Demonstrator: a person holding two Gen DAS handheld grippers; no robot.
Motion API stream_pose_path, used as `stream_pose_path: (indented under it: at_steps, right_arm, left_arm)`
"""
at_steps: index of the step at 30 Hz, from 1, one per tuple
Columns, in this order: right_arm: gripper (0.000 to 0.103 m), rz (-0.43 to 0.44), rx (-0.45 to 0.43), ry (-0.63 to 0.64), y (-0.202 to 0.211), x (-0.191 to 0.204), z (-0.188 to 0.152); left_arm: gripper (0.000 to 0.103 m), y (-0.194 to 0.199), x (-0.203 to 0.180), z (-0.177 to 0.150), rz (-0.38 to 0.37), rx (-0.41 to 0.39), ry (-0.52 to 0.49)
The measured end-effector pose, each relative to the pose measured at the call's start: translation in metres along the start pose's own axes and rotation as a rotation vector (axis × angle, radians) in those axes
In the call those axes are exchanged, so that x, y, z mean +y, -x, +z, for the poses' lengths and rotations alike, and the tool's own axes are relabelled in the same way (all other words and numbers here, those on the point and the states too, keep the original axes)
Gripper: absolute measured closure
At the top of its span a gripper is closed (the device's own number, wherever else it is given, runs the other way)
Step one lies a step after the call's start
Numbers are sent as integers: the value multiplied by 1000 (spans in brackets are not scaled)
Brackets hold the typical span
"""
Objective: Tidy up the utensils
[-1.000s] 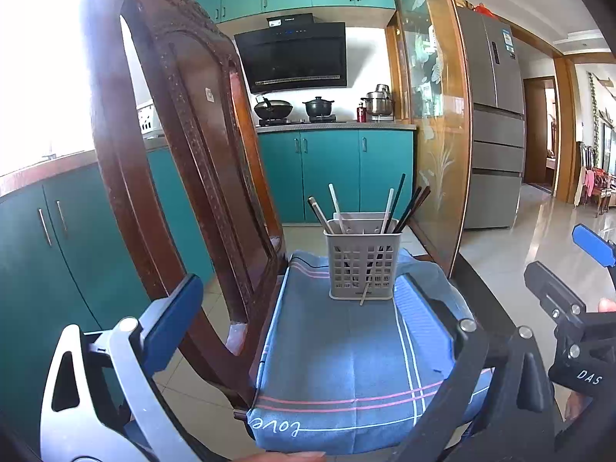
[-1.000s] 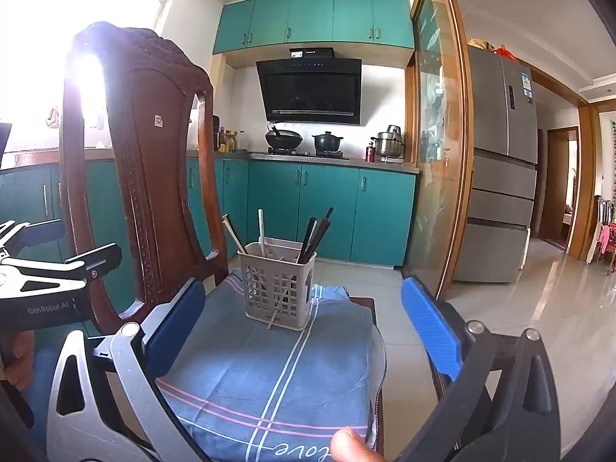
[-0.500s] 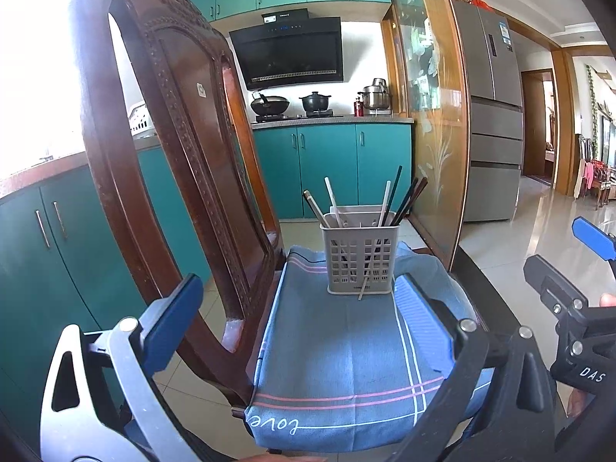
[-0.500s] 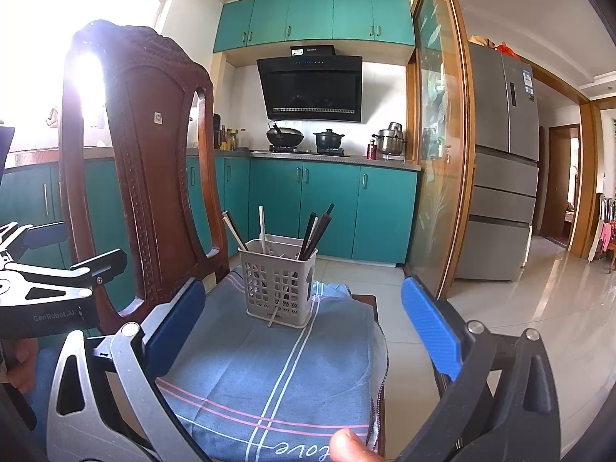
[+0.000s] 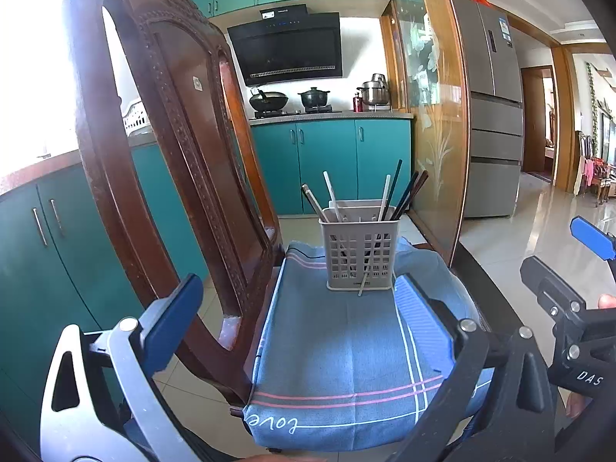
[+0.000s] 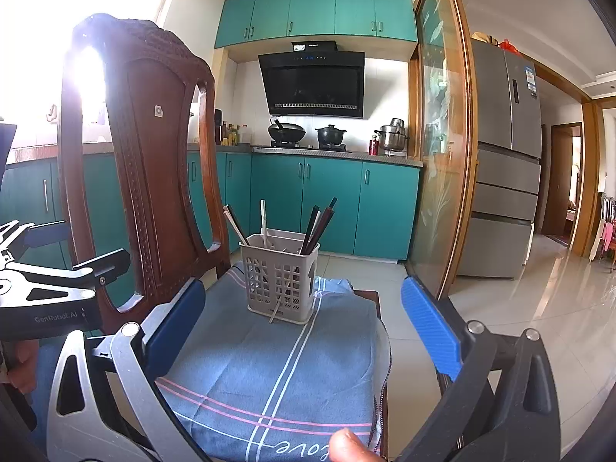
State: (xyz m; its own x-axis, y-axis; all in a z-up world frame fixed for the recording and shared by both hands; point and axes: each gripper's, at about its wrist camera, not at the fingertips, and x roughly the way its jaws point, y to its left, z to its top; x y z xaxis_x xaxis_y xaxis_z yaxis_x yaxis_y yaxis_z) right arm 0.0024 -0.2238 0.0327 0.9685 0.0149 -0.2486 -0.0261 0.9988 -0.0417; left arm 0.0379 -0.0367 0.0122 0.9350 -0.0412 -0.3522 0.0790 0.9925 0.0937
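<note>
You are holding your left gripper (image 5: 296, 308) with its fingers spread wide and nothing between them; your right gripper (image 6: 304, 315) is likewise standing wide and gripping nothing. Ahead of both tools, centred between the blue pads, the grey slotted utensil basket (image 5: 361, 254) is sitting upright on the blue cloth (image 5: 346, 354) that is covering the chair seat; light and dark chopsticks (image 5: 404, 196) are leaning out of its top in several directions, and one thin stick (image 5: 362, 283) is poking out through the basket's near wall down onto the cloth. The carved wooden chair back (image 5: 165, 146) is rising to the left of your left tool; a glass sliding door (image 6: 439, 161) is standing off to the right of your right tool. Your right tool is showing at the right edge of the left view, well apart from the basket; a fingertip (image 6: 348, 444) is resting at the cloth's near edge below your right tool.
</note>
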Motion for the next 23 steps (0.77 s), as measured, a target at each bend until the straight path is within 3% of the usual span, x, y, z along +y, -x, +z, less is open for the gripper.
stream_pose_path:
  at_steps: [15,19,22,23]
  right_arm:
    - [3,4,43,3,-23,3,-7]
    - [3,-6,189,-48,-68,-5,-23]
    - [3,-16,378,-130,-136,-20,-53]
    - [3,-16,378,-130,-136,-20,-53]
  left_arm:
    - [4,-19,1,-4,-3,32,9]
    - [4,-40,2,-10,-20,106,21]
    - [4,-63,3,-19,-46,200,35]
    - [4,-71,2,-23,-51,233,35]
